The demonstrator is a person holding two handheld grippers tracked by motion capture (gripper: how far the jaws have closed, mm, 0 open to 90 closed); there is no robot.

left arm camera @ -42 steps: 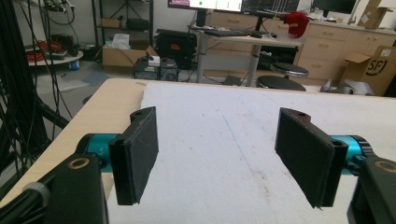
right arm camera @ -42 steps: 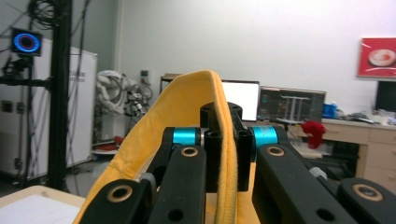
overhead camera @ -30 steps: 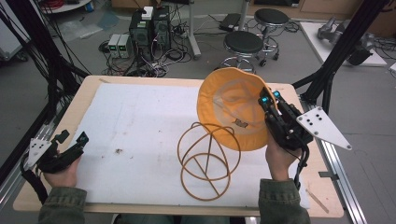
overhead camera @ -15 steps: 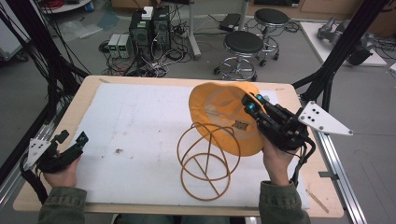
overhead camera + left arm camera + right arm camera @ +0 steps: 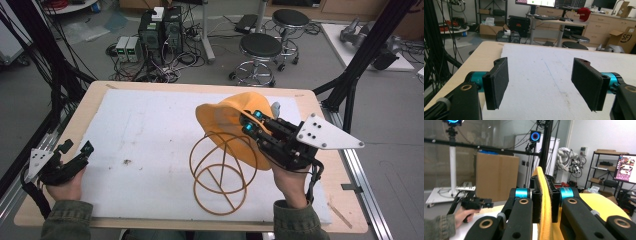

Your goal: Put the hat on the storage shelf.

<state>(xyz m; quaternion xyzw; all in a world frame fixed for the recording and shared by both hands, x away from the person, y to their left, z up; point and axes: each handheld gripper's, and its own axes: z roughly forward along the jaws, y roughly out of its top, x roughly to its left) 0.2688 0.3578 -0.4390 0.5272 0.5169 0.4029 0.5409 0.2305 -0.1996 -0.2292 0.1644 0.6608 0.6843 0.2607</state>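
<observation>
The right hand-held gripper (image 5: pixel 248 122) is clamped on the edge of an orange fabric piece (image 5: pixel 220 122). In the right gripper view its two black pads squeeze the cloth (image 5: pixel 544 202) between them with no gap left. In the high view the gripper sits at about four o'clock of the counter (image 5: pixel 90 100), pointing toward ten o'clock, with the person's right hand (image 5: pixel 290 182) under it at the near edge. The fabric is lifted off the white pad (image 5: pixel 150 140) that covers the counter, and bulges up and away from the jaws toward eleven o'clock. Below it hangs a set of thin orange wire hoops (image 5: pixel 220 175), looped through one another; their lowest ring rests on the pad at roughly five o'clock from the counter's centre.

The left hand-held gripper (image 5: pixel 75 148) lies at about eight o'clock, near the counter's left edge, held low by the left hand (image 5: pixel 65 185). In the left gripper view its jaws stand wide apart with nothing between them, and bare white pad (image 5: pixel 544 75) lies ahead. It is well apart from the fabric and hoops.
</observation>
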